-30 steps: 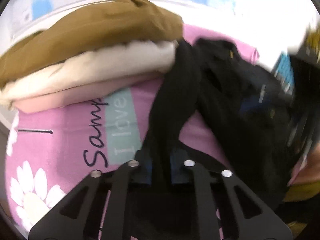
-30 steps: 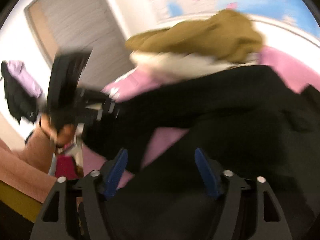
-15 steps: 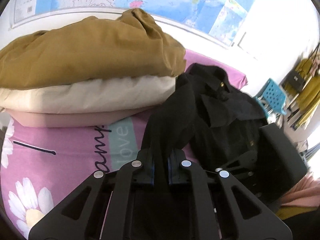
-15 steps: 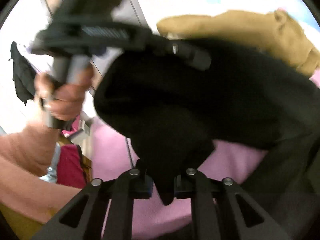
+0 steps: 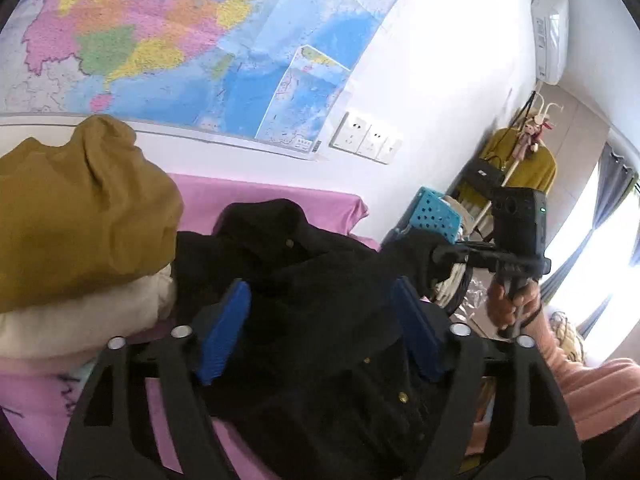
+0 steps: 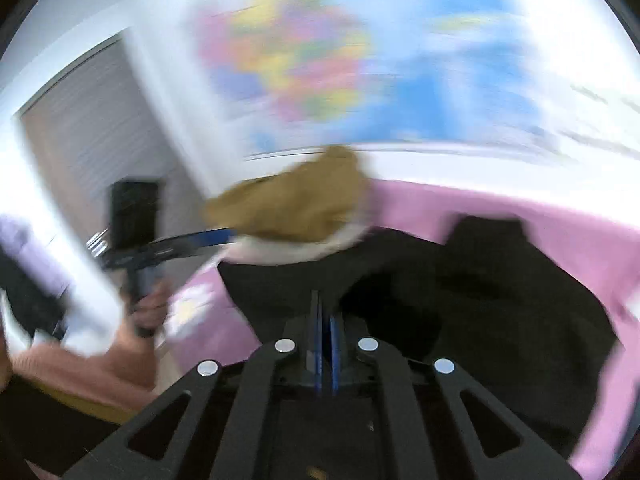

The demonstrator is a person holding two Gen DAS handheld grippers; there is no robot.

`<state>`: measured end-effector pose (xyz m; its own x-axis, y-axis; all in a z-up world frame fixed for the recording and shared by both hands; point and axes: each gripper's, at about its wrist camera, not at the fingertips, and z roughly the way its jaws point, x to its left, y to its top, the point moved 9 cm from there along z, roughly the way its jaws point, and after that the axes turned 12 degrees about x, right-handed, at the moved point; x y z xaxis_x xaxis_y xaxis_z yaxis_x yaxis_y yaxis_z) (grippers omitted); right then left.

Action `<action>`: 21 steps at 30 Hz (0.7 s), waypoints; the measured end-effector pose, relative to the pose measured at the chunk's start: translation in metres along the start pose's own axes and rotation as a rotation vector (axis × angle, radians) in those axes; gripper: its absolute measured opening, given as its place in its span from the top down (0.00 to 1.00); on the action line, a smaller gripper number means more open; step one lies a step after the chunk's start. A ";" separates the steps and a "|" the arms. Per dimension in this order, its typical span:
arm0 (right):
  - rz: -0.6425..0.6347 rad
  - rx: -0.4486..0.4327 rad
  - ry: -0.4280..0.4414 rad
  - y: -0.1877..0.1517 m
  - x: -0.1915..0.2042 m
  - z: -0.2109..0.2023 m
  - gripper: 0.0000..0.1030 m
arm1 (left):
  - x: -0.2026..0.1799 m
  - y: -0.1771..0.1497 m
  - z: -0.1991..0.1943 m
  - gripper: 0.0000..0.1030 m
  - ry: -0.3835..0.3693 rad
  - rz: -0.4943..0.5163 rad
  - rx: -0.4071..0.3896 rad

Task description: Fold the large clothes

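Note:
A black garment (image 5: pixel 320 272) with gold buttons lies rumpled on the pink bedsheet (image 5: pixel 260 196). My left gripper (image 5: pixel 320 328) hovers over it with its jaws opening. The blue pads (image 5: pixel 224 332) stand wide apart and press on nothing, with cloth below and between them. At the right of the left wrist view a hand holds my right gripper (image 5: pixel 438 256), and a fold of black cloth hangs at its tips. In the blurred right wrist view the right gripper (image 6: pixel 324 320) is shut, pads together, with the black garment (image 6: pixel 480 280) rising to them. The left gripper (image 6: pixel 216 236) shows at far left.
A stack of folded clothes, mustard (image 5: pixel 80 216) over cream (image 5: pixel 80 320), sits on the bed at the left. A wall map (image 5: pixel 180 48) and sockets (image 5: pixel 364 136) are behind. A blue basket (image 5: pixel 436 216), a coat rack (image 5: pixel 520 160) and a bright window (image 5: pixel 592 280) stand at the right.
The left gripper let go of the black sleeve, opened wide and lifted. The right gripper shut on black cloth and swung up and away to the right.

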<state>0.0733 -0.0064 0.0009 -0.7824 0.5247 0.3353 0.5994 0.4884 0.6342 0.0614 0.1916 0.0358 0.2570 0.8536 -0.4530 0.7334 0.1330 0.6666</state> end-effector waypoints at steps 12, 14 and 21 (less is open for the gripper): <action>0.292 0.059 -0.135 -0.093 -0.118 0.037 0.21 | 0.086 -0.055 0.069 0.27 0.130 -0.208 0.179; 0.248 0.082 -0.133 -0.099 -0.115 0.051 0.21 | 0.087 -0.057 0.069 0.27 0.130 -0.211 0.181; 0.186 0.084 0.016 -0.098 -0.083 0.069 0.97 | 0.079 -0.047 0.082 0.27 0.130 -0.184 0.226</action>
<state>0.0908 -0.0496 -0.1368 -0.6591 0.6007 0.4524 0.7452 0.4409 0.5002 0.0985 0.2114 -0.0798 0.0356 0.8847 -0.4648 0.8850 0.1881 0.4258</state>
